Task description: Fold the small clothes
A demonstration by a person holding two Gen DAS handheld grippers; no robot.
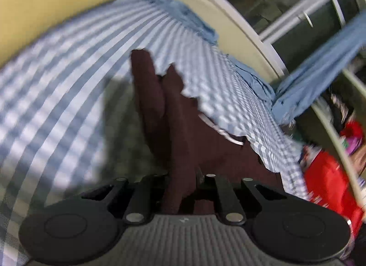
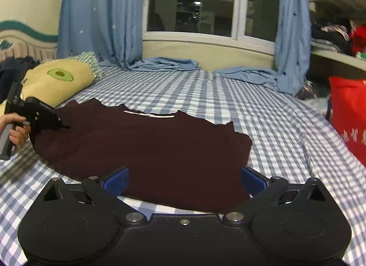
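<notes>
A dark maroon garment (image 2: 146, 151) with a white neck label (image 2: 149, 114) lies spread on the blue-and-white checked bed sheet (image 2: 274, 124). In the left wrist view my left gripper (image 1: 183, 180) is shut on a bunched fold of the garment (image 1: 178, 128), which stretches away from the jaws. In the right wrist view a hand (image 2: 16, 128) holds that left gripper (image 2: 65, 126) at the garment's left edge. My right gripper (image 2: 185, 183) stands open at the garment's near hem, its blue pads (image 2: 116, 182) far apart with the cloth lying between them.
A yellow pillow with an avocado print (image 2: 57, 78) lies at the left of the bed. Blue curtains (image 2: 100, 19) hang by the window and pool on the sheet. A red bag (image 2: 347, 117) and cluttered shelves (image 2: 336, 37) stand at the right.
</notes>
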